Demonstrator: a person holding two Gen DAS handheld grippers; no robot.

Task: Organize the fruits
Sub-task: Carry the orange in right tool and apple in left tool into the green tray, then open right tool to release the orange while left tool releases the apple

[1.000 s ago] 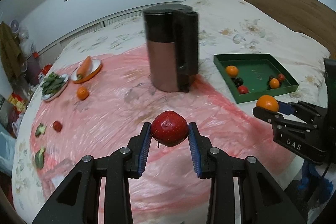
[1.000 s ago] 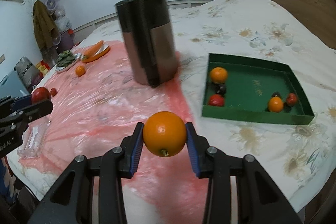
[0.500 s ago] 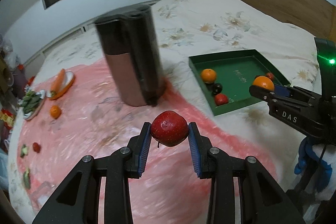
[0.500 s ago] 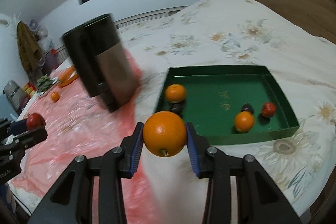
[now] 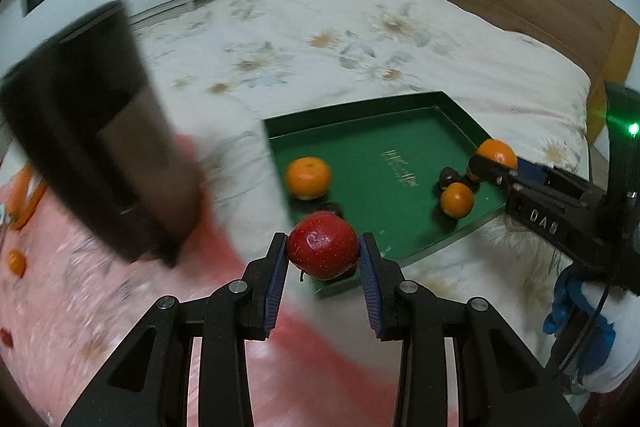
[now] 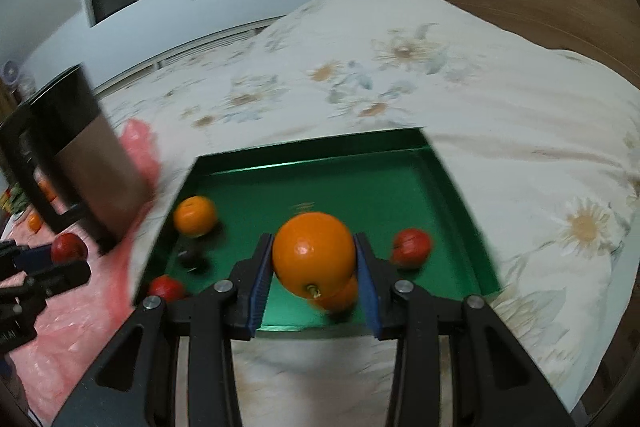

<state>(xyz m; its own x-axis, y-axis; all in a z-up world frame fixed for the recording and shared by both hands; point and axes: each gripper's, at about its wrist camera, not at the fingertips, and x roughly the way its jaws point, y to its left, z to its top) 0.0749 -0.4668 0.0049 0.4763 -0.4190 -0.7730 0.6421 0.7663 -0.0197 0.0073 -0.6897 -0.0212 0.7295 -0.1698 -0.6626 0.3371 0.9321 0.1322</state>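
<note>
Bedroom, bed [image 6: 500, 107] w/ floral quilt, pink plastic sheet [image 5: 100, 307] over its near-left part. Nearest in left wrist view: left tongs [image 5: 323, 261] clamped on a red apple [image 5: 322, 245], now right over the near corner of the green tray [image 5: 360, 115]; a sec ago that tray sat well off to the right. Right tongs [image 6: 314, 269] pinch an orange [image 6: 314, 253], hanging above the tray's near-middle, another orange fruit peeking just below it. Both hands have swung across from the pink sheet. Further in: loose orange [image 6: 195, 215], red fruit [image 6: 412, 247], small dark ones on the tray floor. Dark canister [image 5: 100, 131] now at far left, blurred. Prob. next: lower & release both fruits into the tray; mind they roll.
</note>
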